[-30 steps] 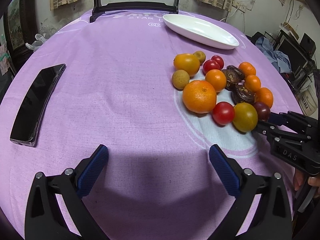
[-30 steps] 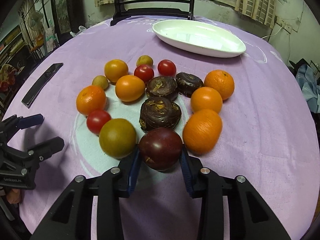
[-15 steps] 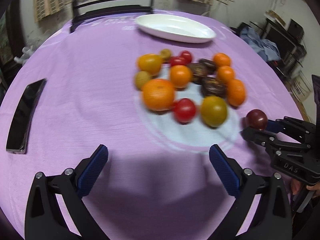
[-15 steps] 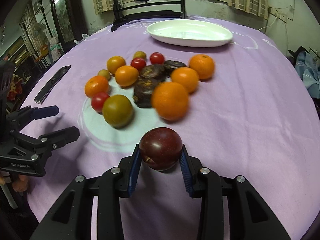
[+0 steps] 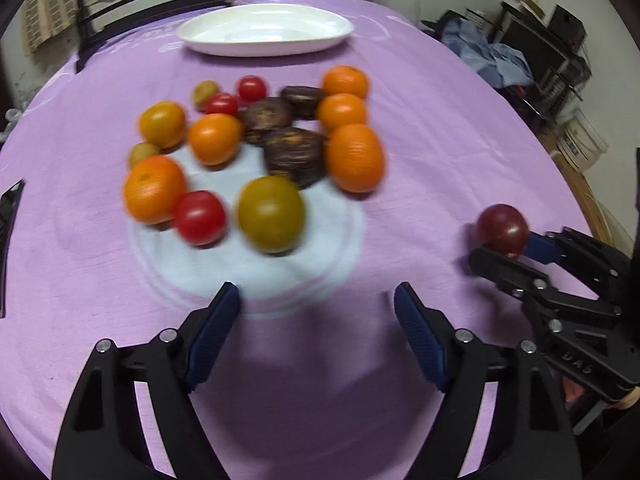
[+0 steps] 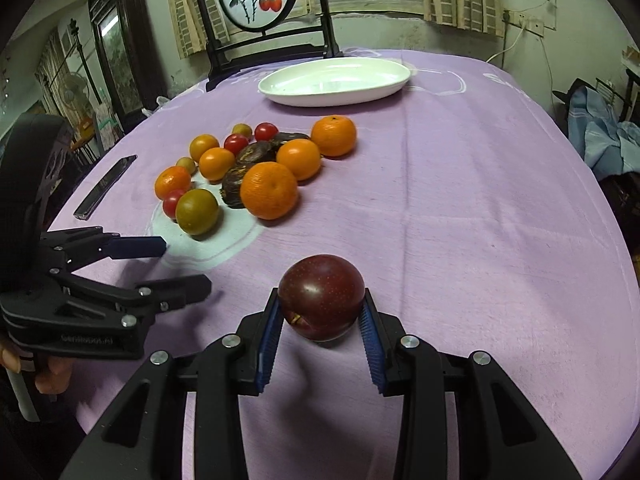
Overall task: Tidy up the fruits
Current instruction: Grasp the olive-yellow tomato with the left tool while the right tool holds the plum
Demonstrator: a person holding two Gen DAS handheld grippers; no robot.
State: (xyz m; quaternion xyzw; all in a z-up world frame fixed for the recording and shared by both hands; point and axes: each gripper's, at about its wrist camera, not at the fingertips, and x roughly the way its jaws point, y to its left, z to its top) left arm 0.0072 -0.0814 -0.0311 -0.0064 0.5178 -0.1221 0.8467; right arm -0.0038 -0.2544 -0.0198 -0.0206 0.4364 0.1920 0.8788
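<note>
Plum (image 6: 321,303), dark red, glossy, speckled, round

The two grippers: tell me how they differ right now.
The right gripper is shut on the dark red plum, pads pressing both its sides; the left gripper has nothing between its fingers. The left gripper's jaws stand wide apart and are closing; the right gripper's are set narrow around the fruit. Both have black frames with blue ribbed pads and point down over the purple tablecloth.
</note>
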